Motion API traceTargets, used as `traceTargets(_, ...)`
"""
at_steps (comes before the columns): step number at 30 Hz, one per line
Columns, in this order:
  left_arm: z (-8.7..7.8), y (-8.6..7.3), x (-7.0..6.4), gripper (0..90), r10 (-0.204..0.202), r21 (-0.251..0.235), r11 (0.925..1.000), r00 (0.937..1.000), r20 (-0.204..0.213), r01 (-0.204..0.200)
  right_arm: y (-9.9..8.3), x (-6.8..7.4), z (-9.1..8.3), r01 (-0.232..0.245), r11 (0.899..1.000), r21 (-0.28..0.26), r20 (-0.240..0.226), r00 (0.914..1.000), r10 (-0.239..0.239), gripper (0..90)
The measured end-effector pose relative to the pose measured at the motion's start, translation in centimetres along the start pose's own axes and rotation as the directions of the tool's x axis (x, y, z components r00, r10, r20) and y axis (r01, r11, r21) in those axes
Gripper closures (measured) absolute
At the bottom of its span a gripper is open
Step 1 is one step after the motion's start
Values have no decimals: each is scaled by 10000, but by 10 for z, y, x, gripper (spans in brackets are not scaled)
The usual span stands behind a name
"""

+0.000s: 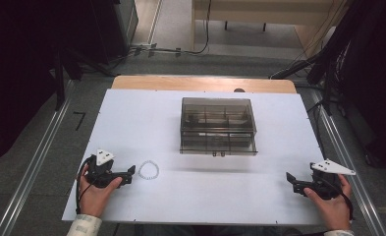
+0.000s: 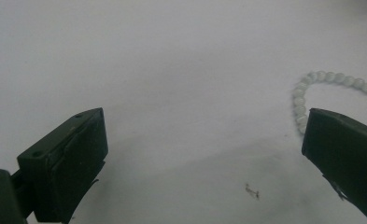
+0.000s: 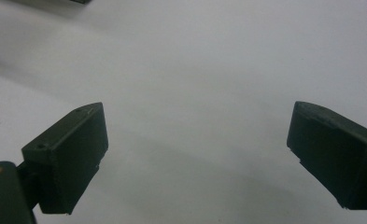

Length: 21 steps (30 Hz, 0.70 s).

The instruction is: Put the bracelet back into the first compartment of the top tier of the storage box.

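Resting on bench (image 1: 131,113) | left hand-held gripper (image 1: 128,175) wide open, empty, just beside bracelet (image 1: 148,170), likely poised to pick | right hand-held gripper (image 1: 291,179) wide open, empty | box (image 1: 218,125) mid-bench

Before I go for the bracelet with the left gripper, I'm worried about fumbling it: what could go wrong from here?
The bead bracelet lies flat on the white table, partly behind one finger of the open left gripper, off-centre. Closing now would likely clip only its edge or push it away. Loose beads may also slip or drape from the pads. The smoky plastic box appears closed, so it may need opening first.
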<state>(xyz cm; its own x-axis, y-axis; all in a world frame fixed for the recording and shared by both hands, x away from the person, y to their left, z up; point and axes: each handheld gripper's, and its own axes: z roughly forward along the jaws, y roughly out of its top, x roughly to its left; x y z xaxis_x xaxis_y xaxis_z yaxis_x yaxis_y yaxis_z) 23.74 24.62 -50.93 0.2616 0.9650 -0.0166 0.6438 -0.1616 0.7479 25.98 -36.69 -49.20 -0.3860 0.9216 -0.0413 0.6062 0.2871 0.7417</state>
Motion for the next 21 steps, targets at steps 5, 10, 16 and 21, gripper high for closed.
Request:
traceTargets(5,-1,1,-3,4,-8,-145,9999,10000,-13,8,0,0,-1,-23,10000,-39,47,10000,23,37)
traceTargets(10,-2,2,-3,5,9,-143,9999,10000,48,-8,-1,0,0,-8,10000,-32,78,10000,9,37)
traceTargets(16,-4,3,-7,15,14,-231,9997,9999,121,-12,-1,0,-1,-27,9999,-110,49,10000,27,38)
traceTargets(21,-3,3,-8,15,58,-137,9999,9998,184,-56,-1,1,-2,92,9997,-214,17,10000,-92,38)
